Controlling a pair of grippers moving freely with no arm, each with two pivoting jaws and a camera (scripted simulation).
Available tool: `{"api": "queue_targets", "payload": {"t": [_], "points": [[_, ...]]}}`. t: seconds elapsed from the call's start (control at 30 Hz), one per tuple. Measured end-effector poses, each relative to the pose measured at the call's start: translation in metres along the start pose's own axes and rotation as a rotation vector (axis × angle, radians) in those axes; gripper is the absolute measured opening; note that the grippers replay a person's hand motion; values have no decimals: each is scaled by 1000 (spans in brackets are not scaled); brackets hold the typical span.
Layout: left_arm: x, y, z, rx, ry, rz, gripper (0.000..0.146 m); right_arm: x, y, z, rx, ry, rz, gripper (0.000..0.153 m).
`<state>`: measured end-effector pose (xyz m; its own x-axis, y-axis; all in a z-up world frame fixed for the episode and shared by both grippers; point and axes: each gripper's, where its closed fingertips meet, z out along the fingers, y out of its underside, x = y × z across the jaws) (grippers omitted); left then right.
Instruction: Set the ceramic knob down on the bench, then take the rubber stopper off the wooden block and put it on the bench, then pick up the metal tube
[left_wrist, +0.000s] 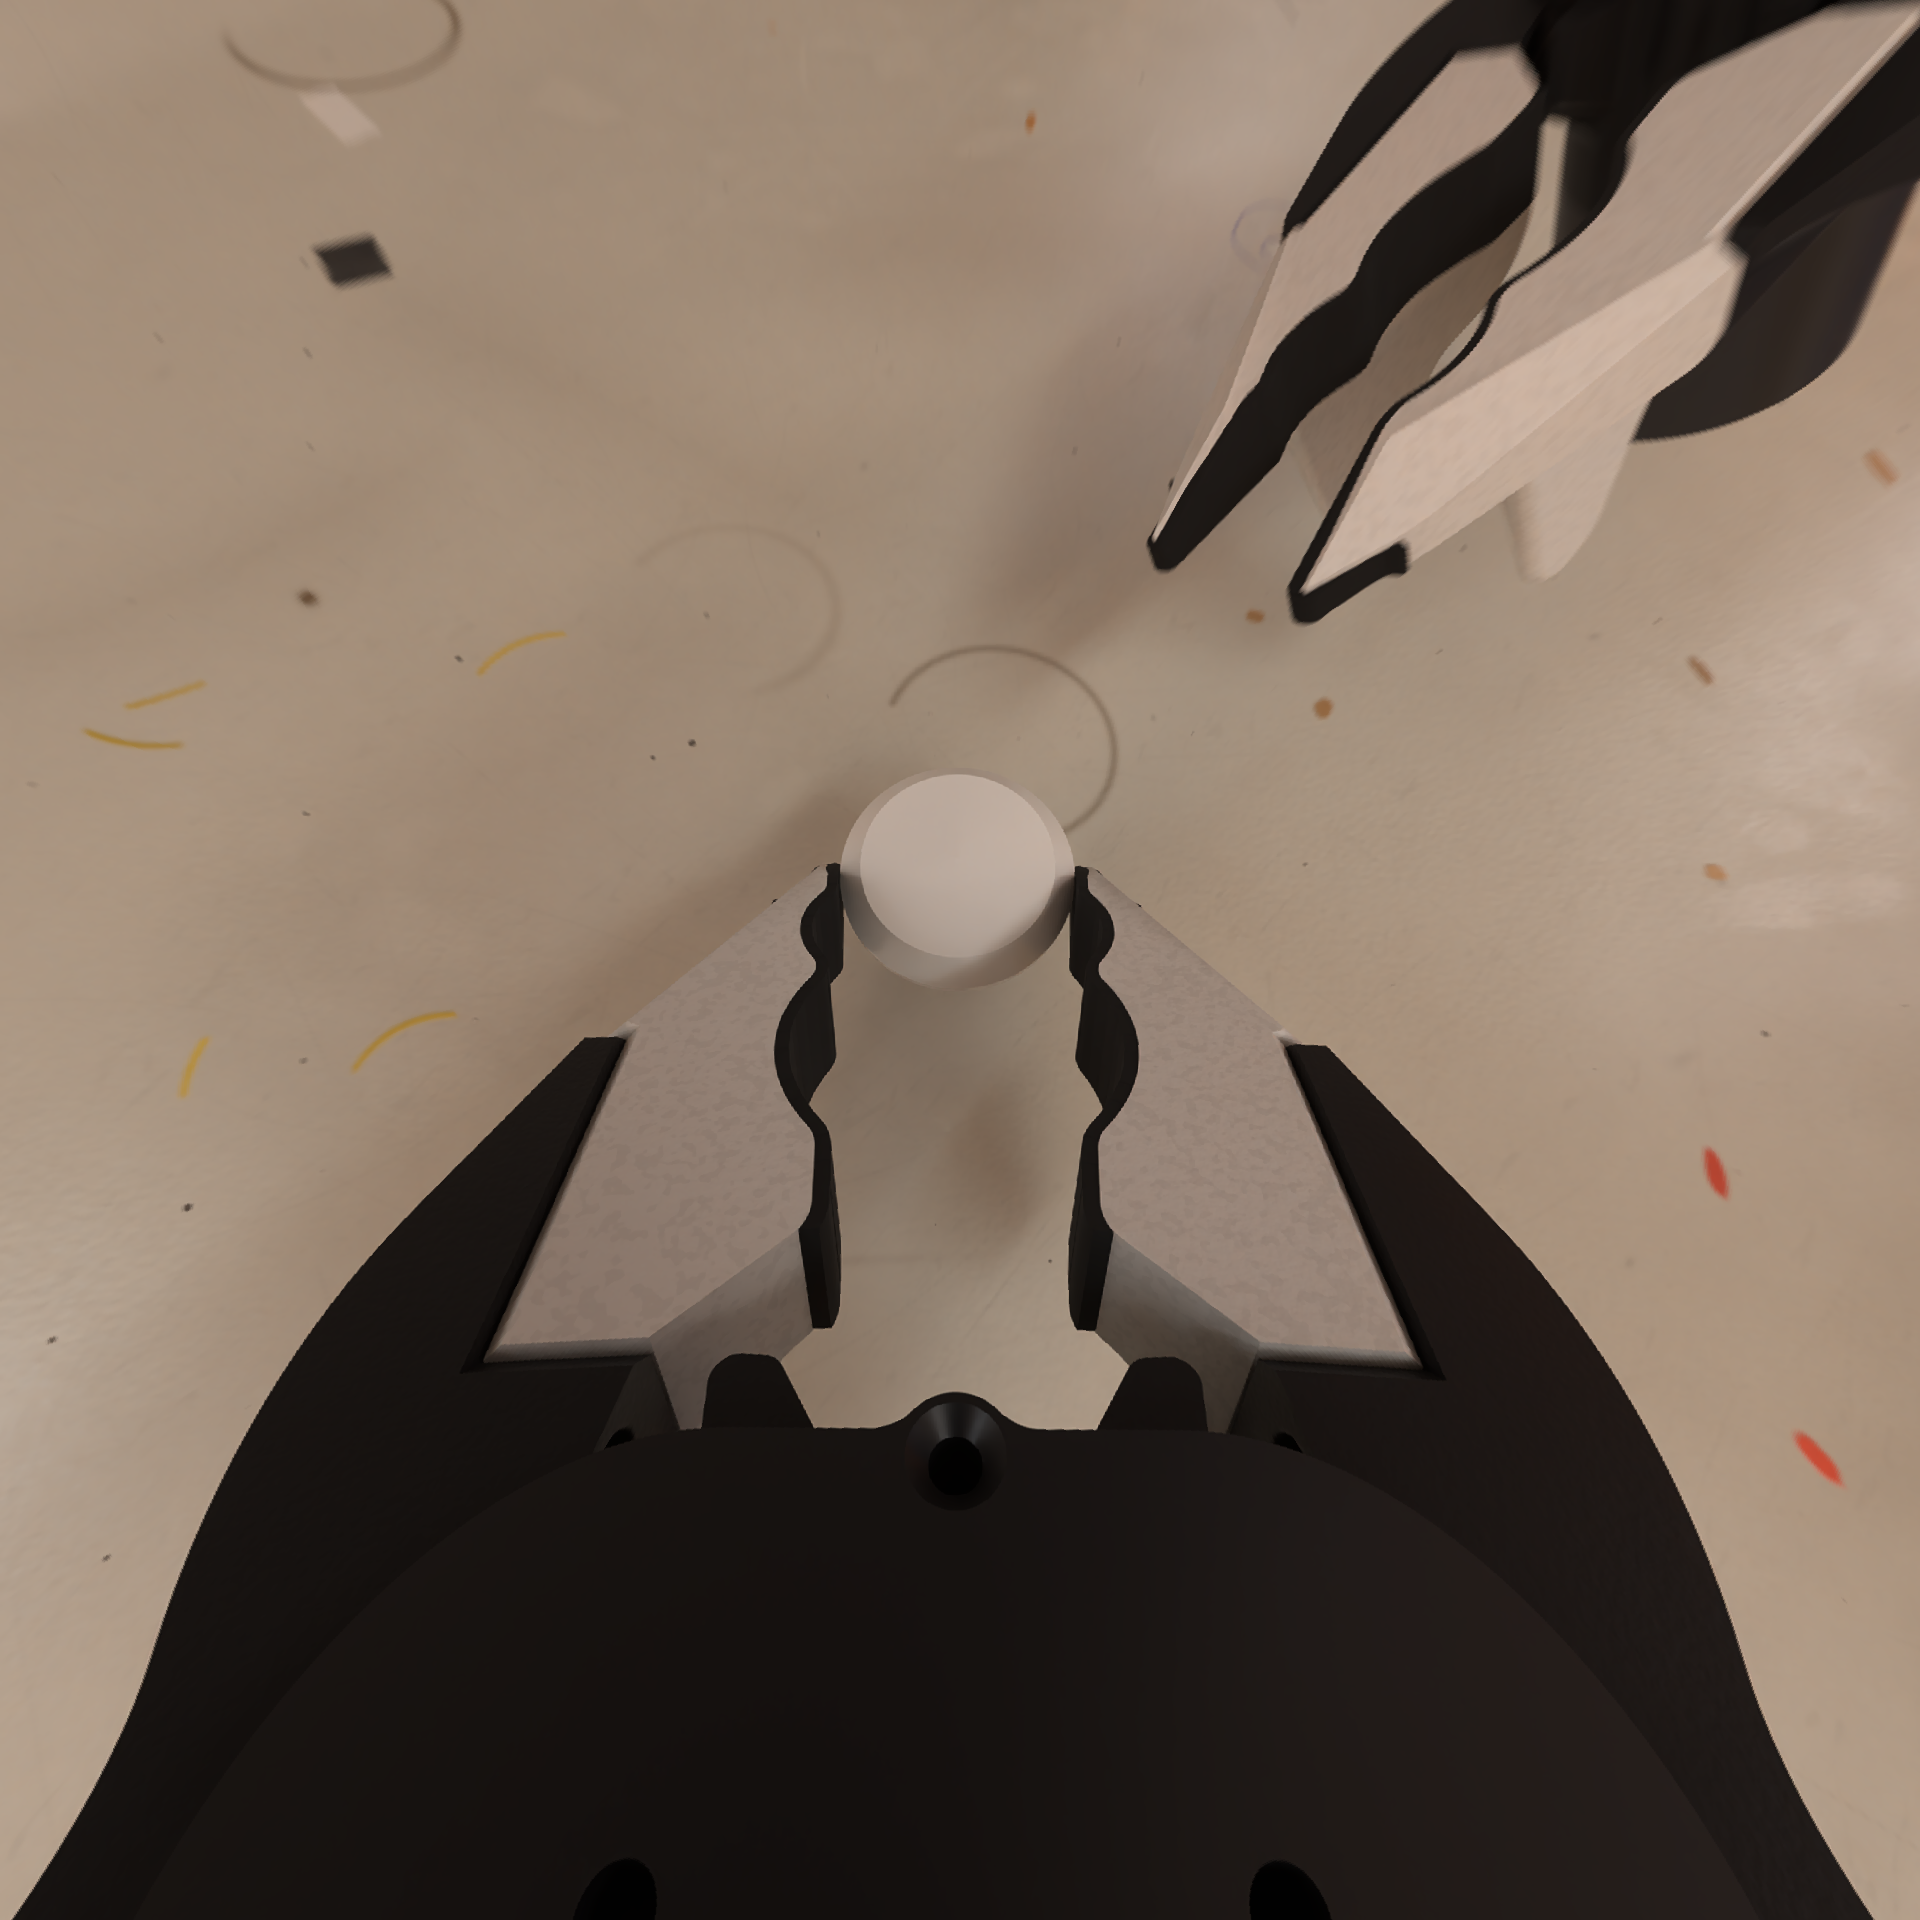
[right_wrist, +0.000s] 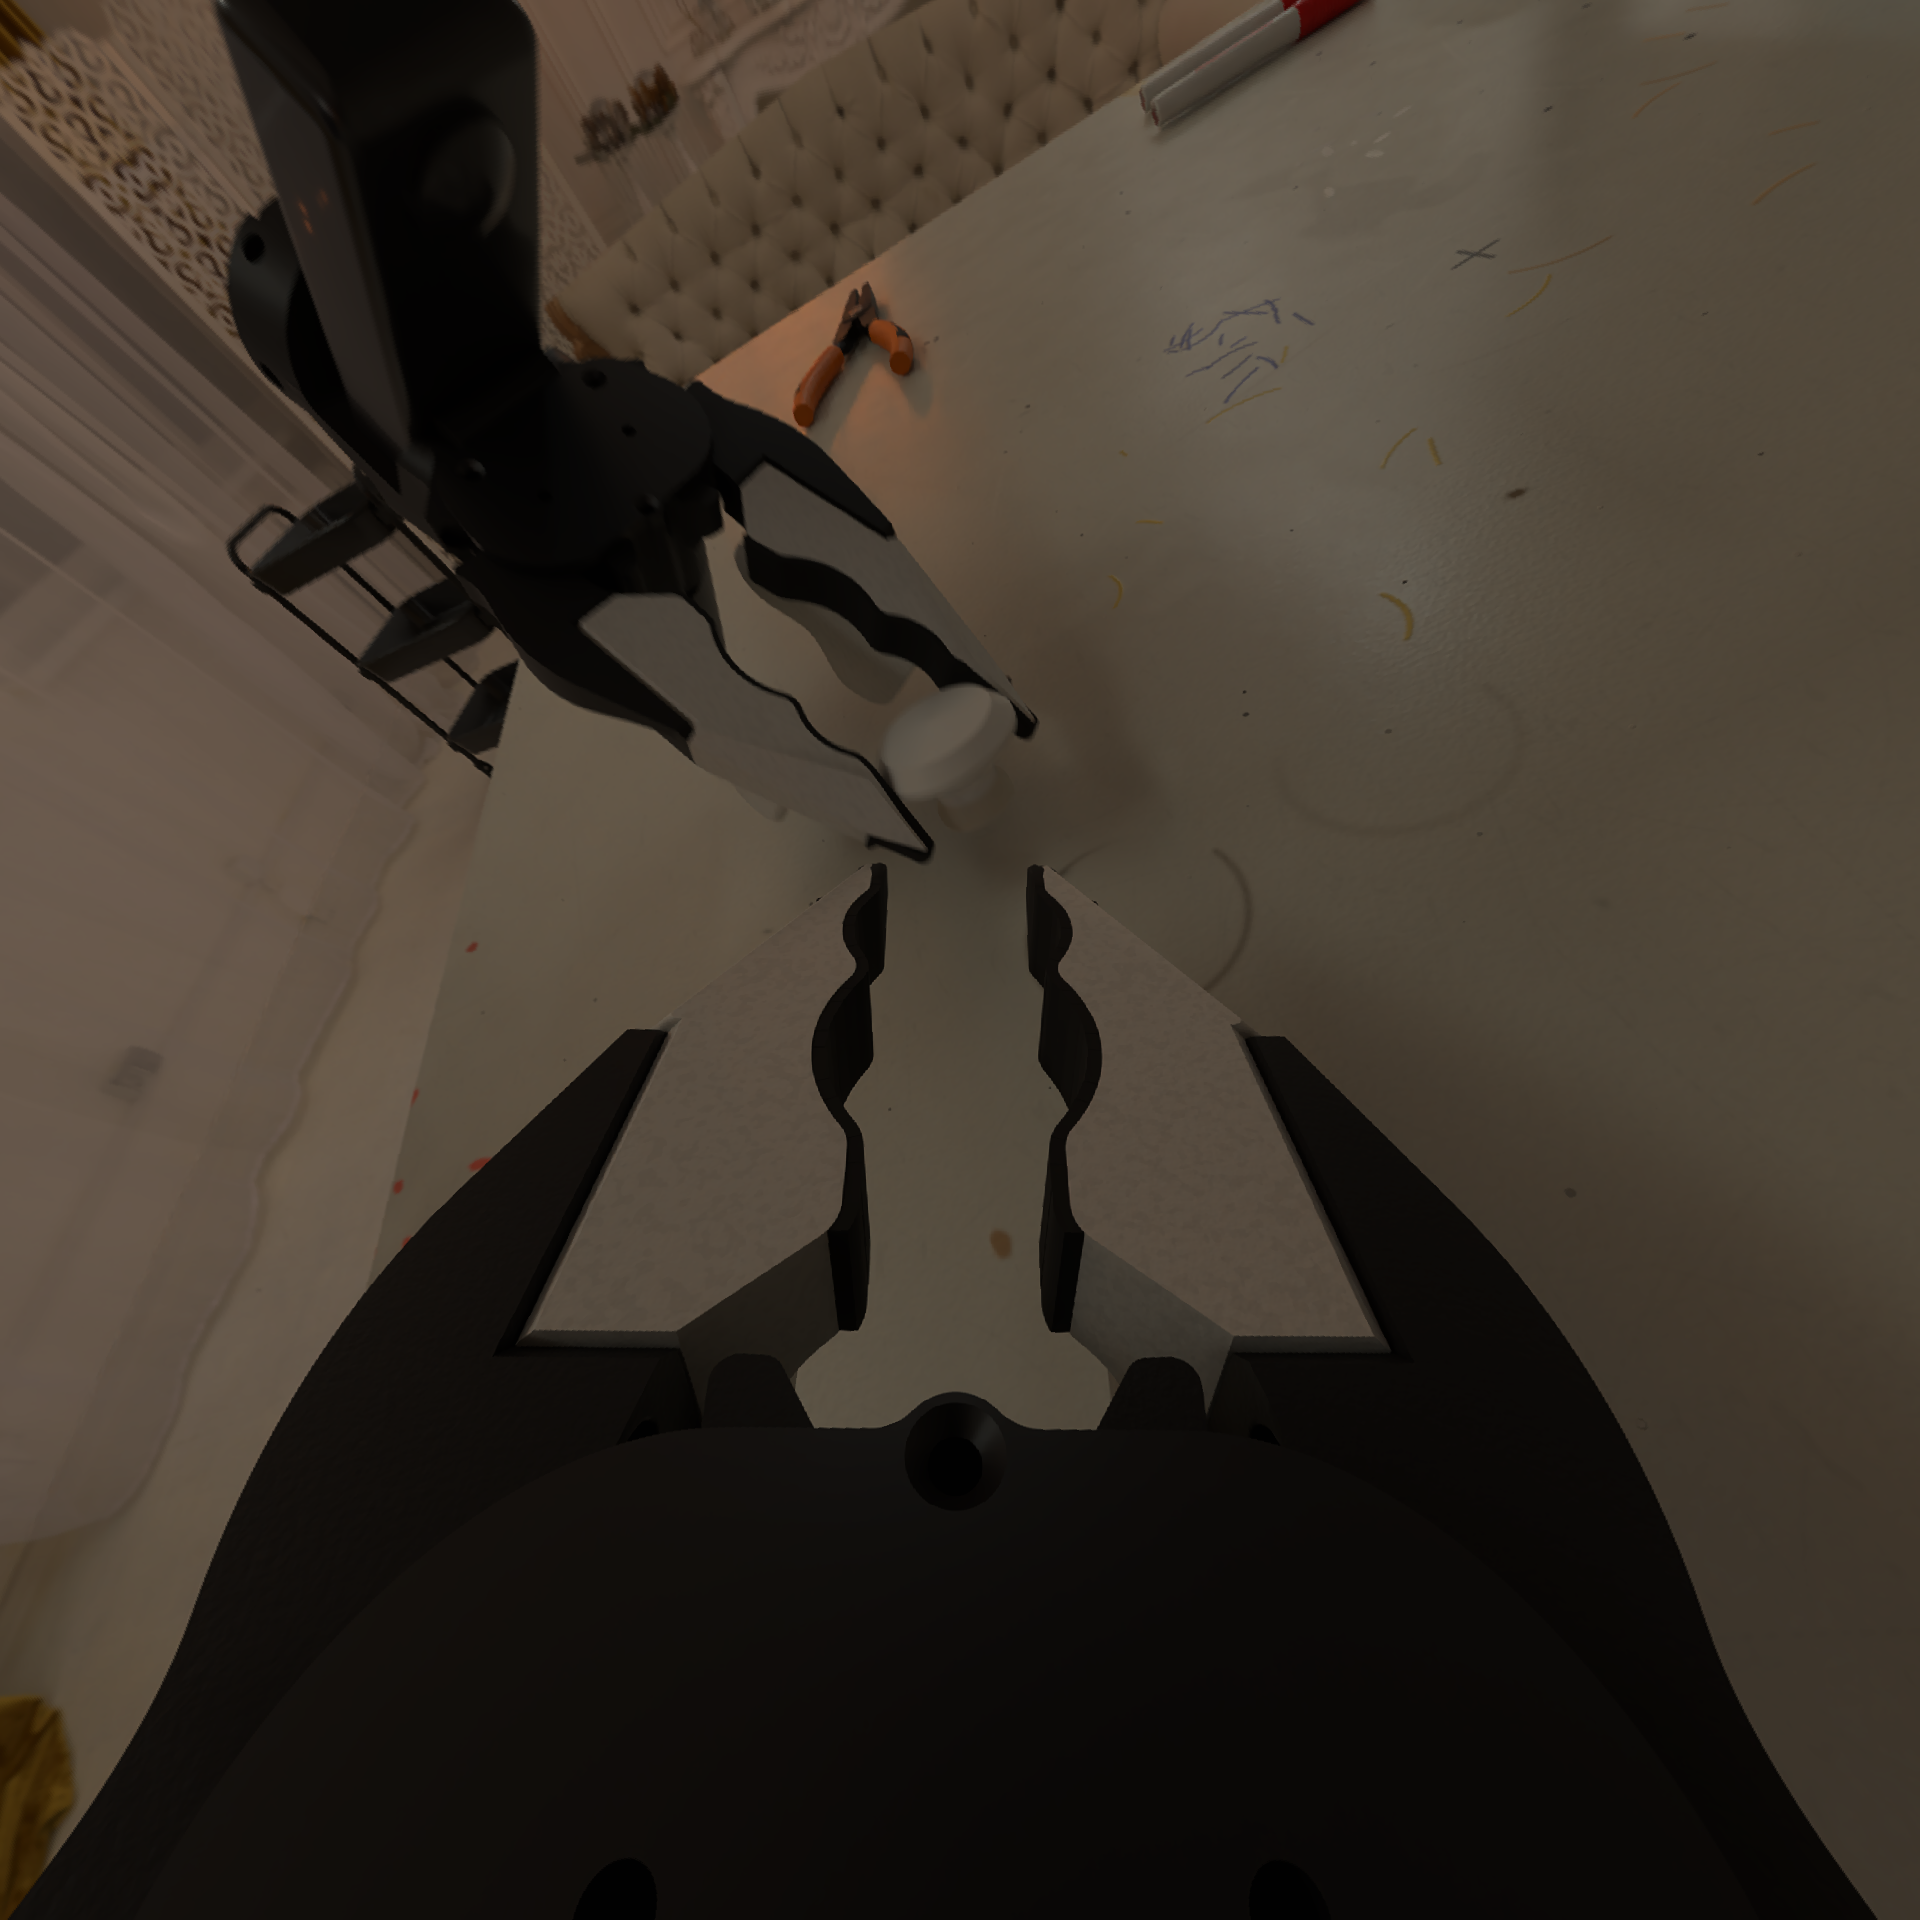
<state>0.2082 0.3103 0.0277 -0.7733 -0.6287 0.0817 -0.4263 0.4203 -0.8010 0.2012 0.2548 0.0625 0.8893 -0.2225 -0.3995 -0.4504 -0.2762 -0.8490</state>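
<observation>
- Ceramic knob (left_wrist: 954, 883), white with a round flat face, sits pinched between the tips of the left gripper (left_wrist: 954, 881), its rim touching both inner pads.
- Seen from the right wrist camera, the same knob (right_wrist: 948, 750) shows a short stem below its head, and it hangs just above the bench (right_wrist: 1455, 623) (a soft shadow lies under it).
- Left gripper (right_wrist: 971, 784) is thus clamped on the knob at the very ends of its fingers, the rest of the gap behind the knob bare.
- Right gripper (right_wrist: 956, 878) holds nothing; its jaws stand at a narrow gap, with bench surface showing between them.
- In the left wrist view the right gripper (left_wrist: 1226, 582) hangs ahead and to the right of the left claw, tips angled down toward the bench (left_wrist: 520, 468).
- Faint ring marks and small coloured flecks dot the bench around both claws.
- Beyond the left claw, near the bench's far edge, lie orange-handled pliers (right_wrist: 852, 348).
- Farther to the right of those, at the top edge, lie two white tubes with red bands (right_wrist: 1236, 57).
</observation>
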Motion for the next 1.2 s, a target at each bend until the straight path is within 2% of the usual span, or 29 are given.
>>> {"api": "queue_targets", "payload": {"t": [0.13,0.27,0.37,0.43,0.5,0.63,0.83,1.2], "points": [[-1,10,14,-95,-37,9,44,1,-1,-1,23,-33,45,27],[1,10,17,-106,-36,22,45,1,-3,-4,43,-52,81,28],[-1,-1,9,-13,-23,-16,54,1,-4,-5,52,-59,81,29],[-6,-11,-5,99,5,-78,59,0,-4,-6,56,-56,75,29],[-22,-13,-24,169,-25,-114,60,1,-5,-7,67,-51,75,30],[-58,7,-52,190,-130,-174,60,3,-7,-8,81,-45,89,32],[-63,10,-59,221,-69,-248,60,6,-6,-3,60,-32,102,35],[-61,11,-57,207,-50,-251,39,11,-7,-2,63,-31,141,34]]}}
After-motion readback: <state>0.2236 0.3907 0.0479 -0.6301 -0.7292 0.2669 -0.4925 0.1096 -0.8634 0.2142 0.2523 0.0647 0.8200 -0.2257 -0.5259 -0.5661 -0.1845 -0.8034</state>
